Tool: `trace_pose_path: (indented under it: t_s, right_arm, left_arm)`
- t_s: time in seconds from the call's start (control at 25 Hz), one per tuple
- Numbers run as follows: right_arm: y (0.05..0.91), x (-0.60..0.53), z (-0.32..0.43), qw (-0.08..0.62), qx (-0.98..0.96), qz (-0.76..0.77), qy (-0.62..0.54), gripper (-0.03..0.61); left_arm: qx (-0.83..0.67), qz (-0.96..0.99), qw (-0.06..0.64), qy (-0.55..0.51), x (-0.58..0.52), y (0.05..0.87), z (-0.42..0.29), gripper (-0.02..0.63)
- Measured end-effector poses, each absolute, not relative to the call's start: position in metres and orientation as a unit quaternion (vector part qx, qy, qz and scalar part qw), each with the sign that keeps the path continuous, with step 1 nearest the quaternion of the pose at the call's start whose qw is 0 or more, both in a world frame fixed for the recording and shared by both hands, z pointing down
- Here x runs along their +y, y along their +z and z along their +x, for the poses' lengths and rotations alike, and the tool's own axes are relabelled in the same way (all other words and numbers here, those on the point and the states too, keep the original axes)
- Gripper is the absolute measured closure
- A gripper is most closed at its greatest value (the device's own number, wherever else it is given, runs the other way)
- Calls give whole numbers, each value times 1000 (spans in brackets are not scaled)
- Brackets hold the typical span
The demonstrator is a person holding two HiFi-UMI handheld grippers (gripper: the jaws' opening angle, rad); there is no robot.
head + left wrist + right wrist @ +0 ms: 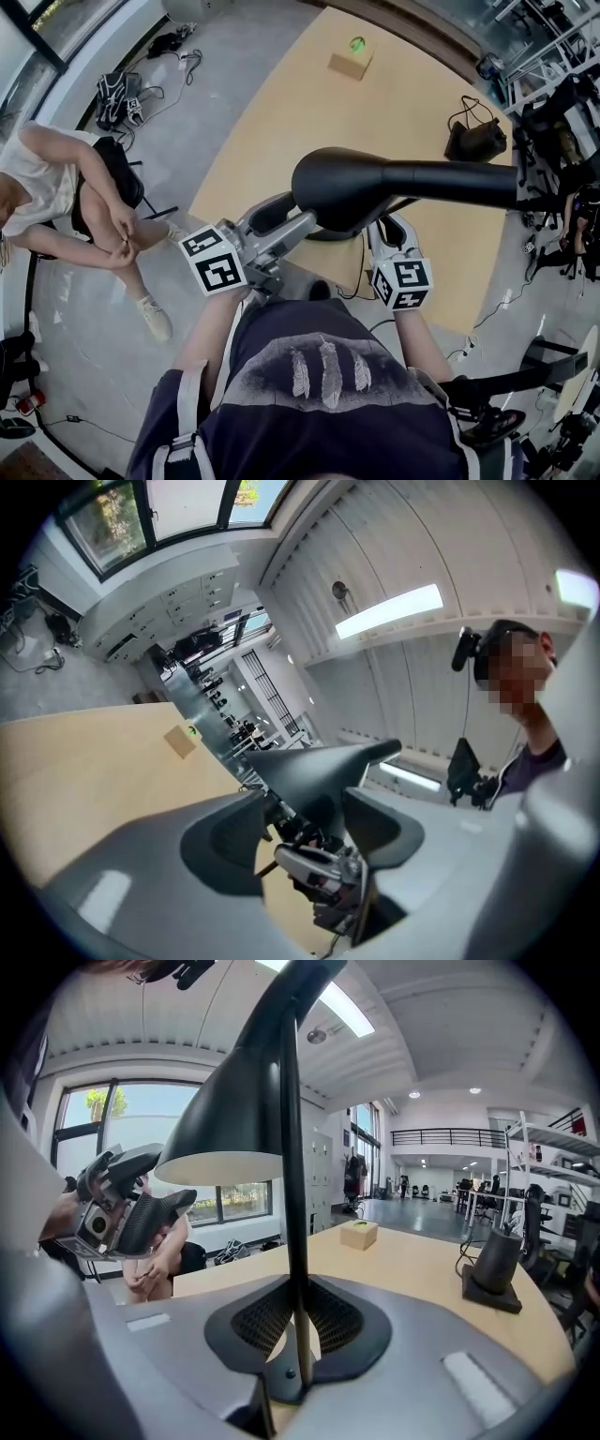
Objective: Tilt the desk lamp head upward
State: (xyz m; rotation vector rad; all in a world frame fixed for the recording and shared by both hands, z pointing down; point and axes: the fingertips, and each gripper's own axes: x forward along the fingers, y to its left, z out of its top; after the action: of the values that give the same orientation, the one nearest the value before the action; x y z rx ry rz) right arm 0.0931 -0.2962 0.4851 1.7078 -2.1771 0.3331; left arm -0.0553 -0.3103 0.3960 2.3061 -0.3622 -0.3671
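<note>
Right gripper (296,1327) seemingly clamps lamp stem (292,1147).

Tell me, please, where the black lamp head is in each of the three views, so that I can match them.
Head view: the lamp head is at the centre of the picture.
Left gripper view: the lamp head is just below the centre, a dark cone.
Right gripper view: the lamp head is at the upper left of centre, beside the thin pole.
Shared landmark: the small tan box shows in all three.
</note>
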Motion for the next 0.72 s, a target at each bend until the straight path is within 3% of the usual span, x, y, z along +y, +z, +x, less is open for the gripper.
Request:
trace_pose_path:
  t_s: [0.24, 0.72]
  right_arm:
    - [487, -295, 93, 166, -764, 613, 116, 534]
    - [488, -299, 87, 167, -771, 604, 112, 534]
  left_arm:
    - [-131, 903, 381, -147, -309, 391, -55, 377]
    - [-177, 912, 332, -164, -323, 352, -87, 345]
